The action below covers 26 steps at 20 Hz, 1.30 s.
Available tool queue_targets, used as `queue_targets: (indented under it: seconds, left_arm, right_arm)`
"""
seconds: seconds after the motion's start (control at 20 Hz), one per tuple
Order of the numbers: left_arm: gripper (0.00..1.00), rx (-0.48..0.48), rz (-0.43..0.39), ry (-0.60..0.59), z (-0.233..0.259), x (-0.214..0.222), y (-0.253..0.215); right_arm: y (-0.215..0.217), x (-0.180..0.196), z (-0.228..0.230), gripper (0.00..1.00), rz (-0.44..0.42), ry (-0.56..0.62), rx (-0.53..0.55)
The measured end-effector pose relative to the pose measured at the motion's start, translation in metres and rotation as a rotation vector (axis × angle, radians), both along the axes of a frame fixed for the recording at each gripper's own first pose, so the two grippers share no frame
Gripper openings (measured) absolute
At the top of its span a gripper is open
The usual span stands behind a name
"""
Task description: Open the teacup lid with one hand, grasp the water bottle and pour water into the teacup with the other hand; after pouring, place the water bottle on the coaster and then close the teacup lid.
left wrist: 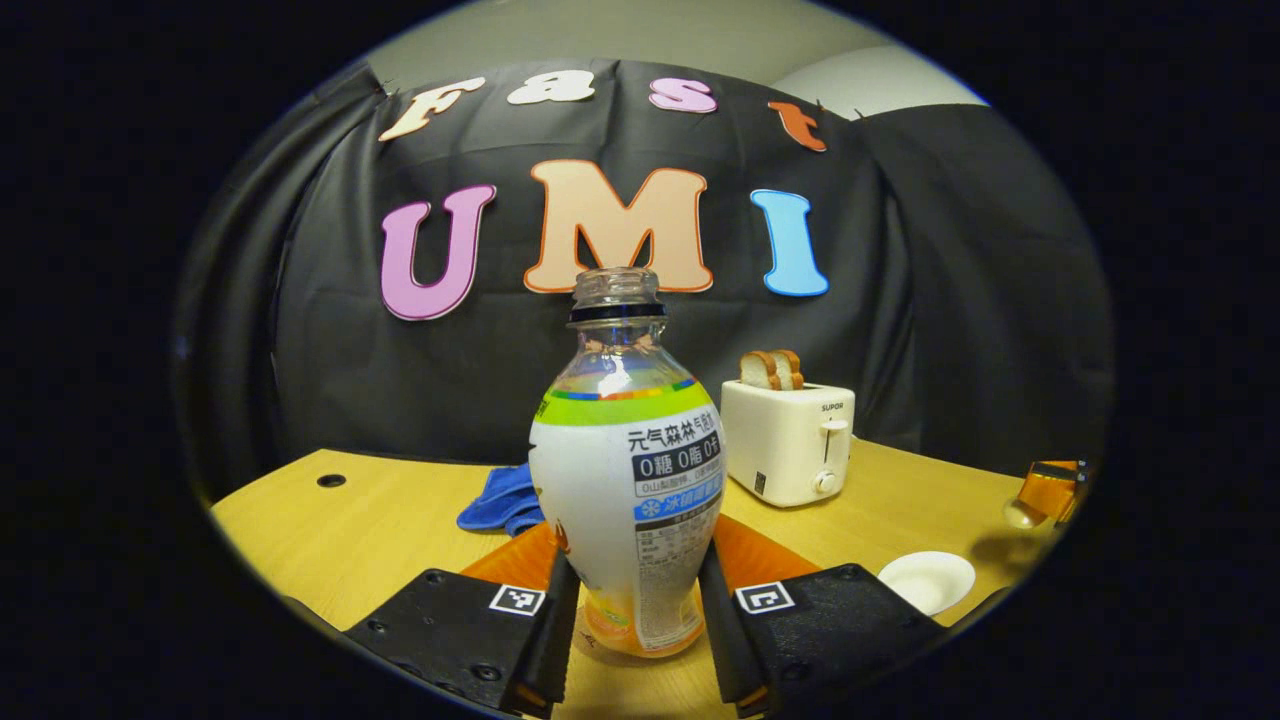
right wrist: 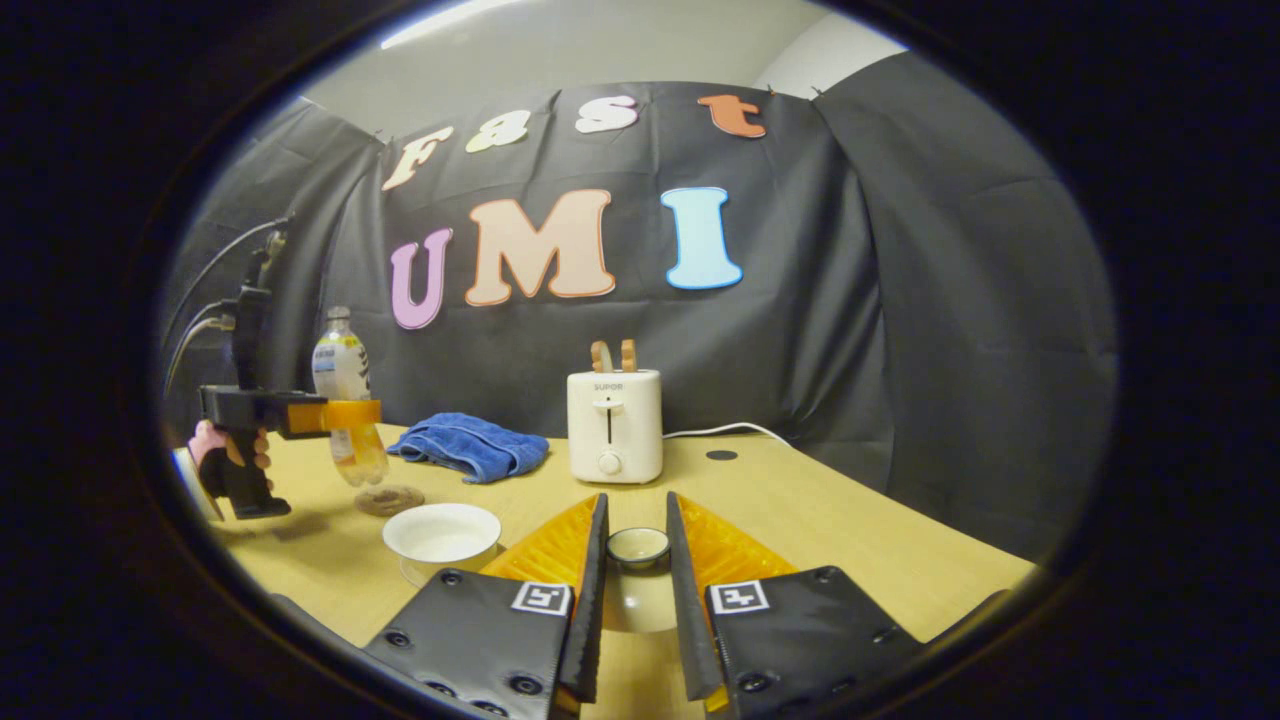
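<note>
While the left gripper pinches the bottle low on its body, both fingers press against the sides and the bottle stands upright with its cap off. In the right gripper view, the left gripper and the hand holding it appear at the far left, and the bottle sits just above or on the round coaster; contact between the two cannot be determined. Liquid fills only the lowest part of the bottle. The teacup, a white bowl-shaped cup with no lid on it, rests on the tabletop just beside the coaster, toward the camera. In the left gripper view, the teacup lies to the right of the bottle. The right gripper holds the lid between its fingers, knob facing forward; both fingers bear on the lid rim. In the left gripper view, the right gripper shows at the far right edge, raised above the tabletop. A toaster with two bread slices stands near the back wall, and a blue towel lies between it and the bottle.
</note>
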<state>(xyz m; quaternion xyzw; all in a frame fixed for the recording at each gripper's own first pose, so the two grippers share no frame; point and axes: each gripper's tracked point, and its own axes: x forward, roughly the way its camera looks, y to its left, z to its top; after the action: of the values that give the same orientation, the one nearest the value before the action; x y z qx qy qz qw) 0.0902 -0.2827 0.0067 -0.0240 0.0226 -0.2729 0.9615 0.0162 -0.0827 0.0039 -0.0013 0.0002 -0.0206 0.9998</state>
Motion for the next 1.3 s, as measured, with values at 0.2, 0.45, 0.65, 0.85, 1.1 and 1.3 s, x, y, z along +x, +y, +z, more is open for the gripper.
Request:
queue_targets:
  seconds: [0.2, 0.45, 0.65, 0.85, 1.1, 1.3]
  left_arm:
    - [0.55, -0.011, 0.004, 0.039, -0.022, 0.008, -0.001]
    - [0.58, 0.016, -0.012, 0.055, -0.028, 0.009, -0.009]
    - [0.63, 0.033, -0.009, 0.056, -0.031, 0.01, -0.009]
    - [0.69, 0.039, -0.01, 0.064, -0.033, 0.009, -0.01]
    - [0.94, 0.022, -0.011, 0.06, -0.029, 0.006, -0.007]
    - [0.95, 0.048, -0.009, 0.039, -0.03, -0.004, 0.001]
  right_arm:
    - [0.0, 0.0, 0.0, 0.36, 0.0, 0.0, 0.0]
    - [0.0, 0.001, 0.0, 0.36, 0.0, 0.0, 0.0]
    - [0.0, 0.0, 0.0, 0.36, 0.0, -0.001, 0.0]
    - [0.0, 0.001, 0.0, 0.36, 0.0, -0.001, 0.0]
    - [0.0, 0.001, 0.0, 0.36, 0.0, -0.001, 0.0]
    - [0.0, 0.0, 0.0, 0.36, 0.0, -0.001, 0.001]
